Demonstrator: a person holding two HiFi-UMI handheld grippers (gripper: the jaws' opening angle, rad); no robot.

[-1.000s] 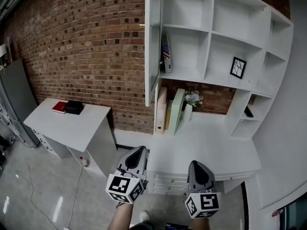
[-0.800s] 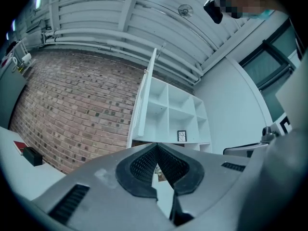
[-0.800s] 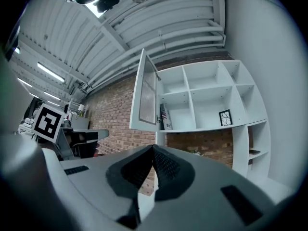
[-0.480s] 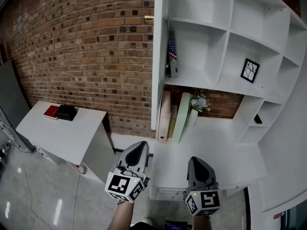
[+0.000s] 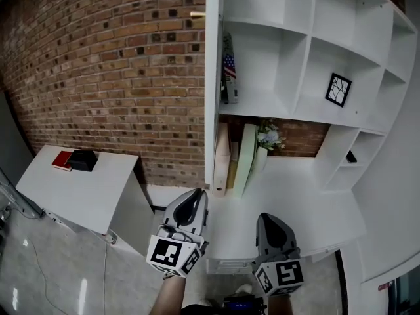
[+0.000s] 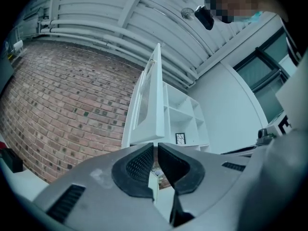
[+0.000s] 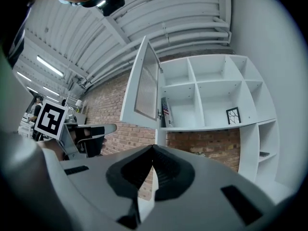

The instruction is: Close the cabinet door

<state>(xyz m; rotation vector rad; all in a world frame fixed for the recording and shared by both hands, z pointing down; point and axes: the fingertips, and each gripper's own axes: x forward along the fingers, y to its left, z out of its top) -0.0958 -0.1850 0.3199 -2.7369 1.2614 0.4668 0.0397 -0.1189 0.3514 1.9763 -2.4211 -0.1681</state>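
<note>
The white cabinet door (image 5: 210,77) stands swung out from the wall shelving, edge-on in the head view, with a brass knob (image 5: 197,13) on its outer face. The door also shows in the left gripper view (image 6: 147,105) and in the right gripper view (image 7: 144,88), well ahead of the jaws. My left gripper (image 5: 195,195) hangs low below the door's bottom corner, apart from it, jaws together with only a thin slit (image 6: 155,147) and nothing held. My right gripper (image 5: 266,218) sits over the desk's front edge, shut and empty (image 7: 153,148).
Below the shelves a white desk (image 5: 302,205) carries upright binders (image 5: 222,156), a green folder (image 5: 243,151) and a small flower pot (image 5: 269,136). A framed picture (image 5: 337,89) stands on a shelf. At left, a low white table (image 5: 79,192) holds a red book (image 5: 62,160) and a black box (image 5: 83,159).
The head view has moved in on the cabinet, so the door now looks edge-on. The left gripper has risen a little toward the door's lower corner; the right has barely moved.
</note>
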